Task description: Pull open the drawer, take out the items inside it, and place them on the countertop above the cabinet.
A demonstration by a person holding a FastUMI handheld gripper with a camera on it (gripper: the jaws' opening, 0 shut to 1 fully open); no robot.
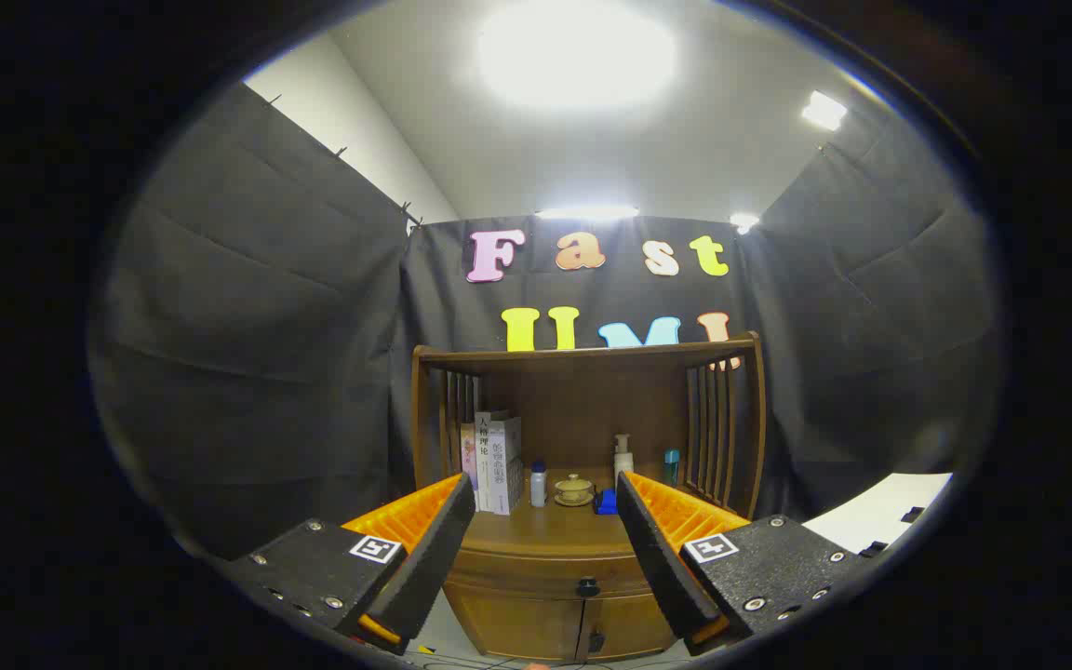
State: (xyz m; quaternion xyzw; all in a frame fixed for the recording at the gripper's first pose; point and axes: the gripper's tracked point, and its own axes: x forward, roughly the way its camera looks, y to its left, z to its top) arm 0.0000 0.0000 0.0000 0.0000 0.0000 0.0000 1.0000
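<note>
Gripper view: the gripper (536,544) is spread wide with nothing between its fingers, well short of the wooden cabinet (582,521). Beyond and between the fingers, the drawer (545,569) sits closed, its dark knob (588,587) centred on the front. Books (496,462), bottles (623,458) and a small lidded cup (574,489) stand on the countertop (545,528).

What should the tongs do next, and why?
Probably move forward and down toward the drawer knob. The drawer looks closed, and the tongs are open, holding nothing, with the knob beyond them, so nothing can come out until it is pulled.
</note>
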